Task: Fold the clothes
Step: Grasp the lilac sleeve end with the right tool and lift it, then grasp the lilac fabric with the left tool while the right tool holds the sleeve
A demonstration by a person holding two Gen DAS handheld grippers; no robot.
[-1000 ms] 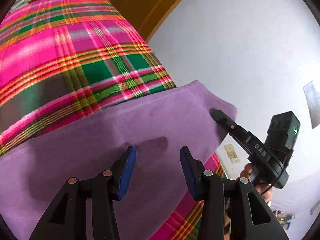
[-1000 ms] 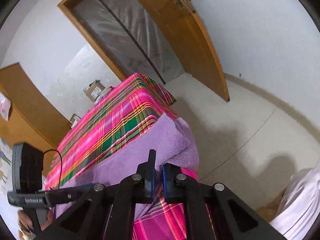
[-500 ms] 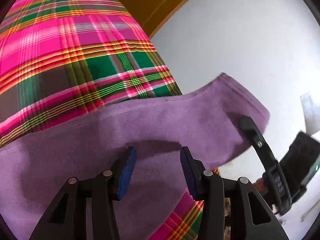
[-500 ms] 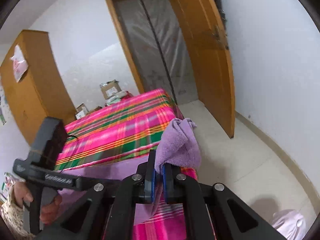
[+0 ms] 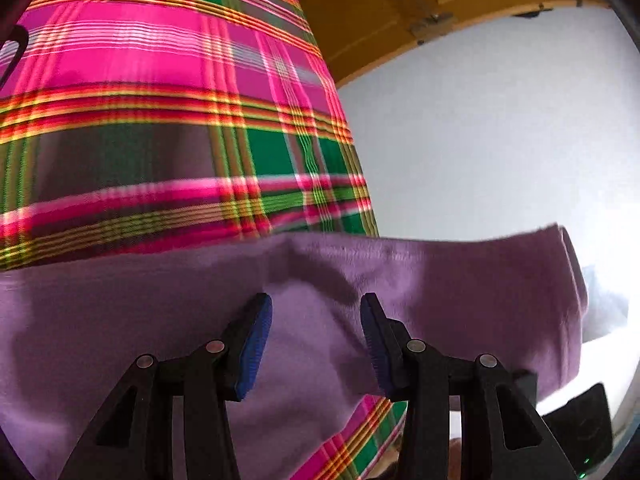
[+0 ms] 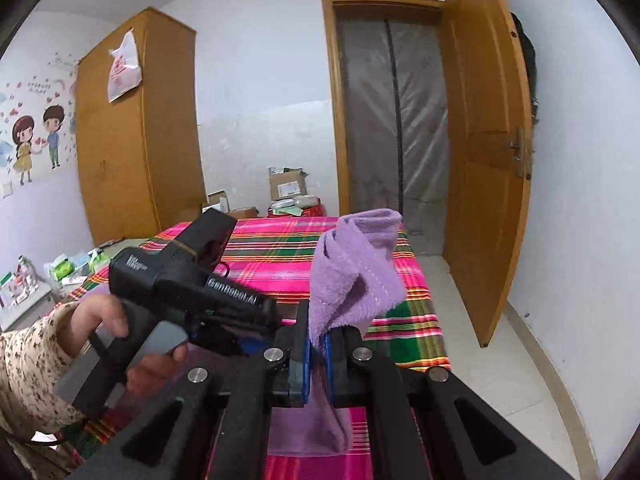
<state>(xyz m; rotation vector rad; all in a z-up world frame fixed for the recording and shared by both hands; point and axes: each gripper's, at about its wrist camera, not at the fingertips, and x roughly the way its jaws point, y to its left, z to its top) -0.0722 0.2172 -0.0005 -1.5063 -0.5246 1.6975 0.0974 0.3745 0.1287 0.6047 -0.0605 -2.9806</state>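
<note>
Even daylight; white glare burns out the left wrist view's right edge, cloth motion-blurred; fisheye corners vignetted black.

I saw a bed (image 6: 280, 256) spread with a pink-and-green plaid cover (image 5: 160, 120); a purple cloth (image 5: 120, 320) lay across its near edge, toward six o'clock.

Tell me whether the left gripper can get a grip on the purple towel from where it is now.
Probably yes. The left gripper is open, and the purple towel lies spread right in front of its fingertips with nothing between. The right gripper already pinches another part.
</note>
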